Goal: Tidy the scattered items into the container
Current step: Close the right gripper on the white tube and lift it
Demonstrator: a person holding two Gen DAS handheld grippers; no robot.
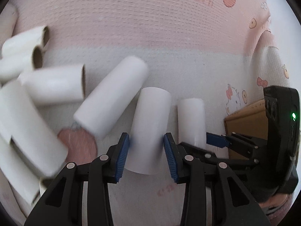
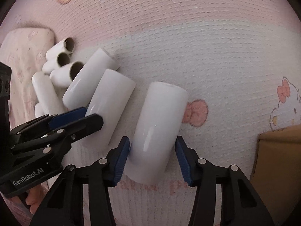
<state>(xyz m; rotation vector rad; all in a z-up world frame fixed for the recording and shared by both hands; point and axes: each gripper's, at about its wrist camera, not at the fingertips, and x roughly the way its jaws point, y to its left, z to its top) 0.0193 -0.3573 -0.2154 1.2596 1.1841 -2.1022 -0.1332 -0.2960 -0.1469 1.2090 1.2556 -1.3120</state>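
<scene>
Several white paper rolls with brown cardboard cores lie on a pink and white cartoon blanket (image 1: pixel 150 28). One white roll (image 1: pixel 150 130) sits between my left gripper's (image 1: pixel 146 155) blue pads, which press on both its sides. Another white roll (image 2: pixel 160 128) lies between my right gripper's (image 2: pixel 152 156) jaws; the left pad touches it and a thin gap shows at the right pad. This roll (image 1: pixel 191 120) is also in the left wrist view, beside the right gripper (image 1: pixel 205 143). The left gripper (image 2: pixel 75 120) reaches in from the left in the right wrist view.
A brown cardboard box (image 1: pixel 246 118) stands at the right, its corner (image 2: pixel 278 150) close to my right gripper. More rolls (image 1: pixel 47 82) are piled at the left, and the same pile (image 2: pixel 62 66) lies next to a pink pillow (image 2: pixel 24 52). A hand (image 2: pixel 32 203) holds the left gripper.
</scene>
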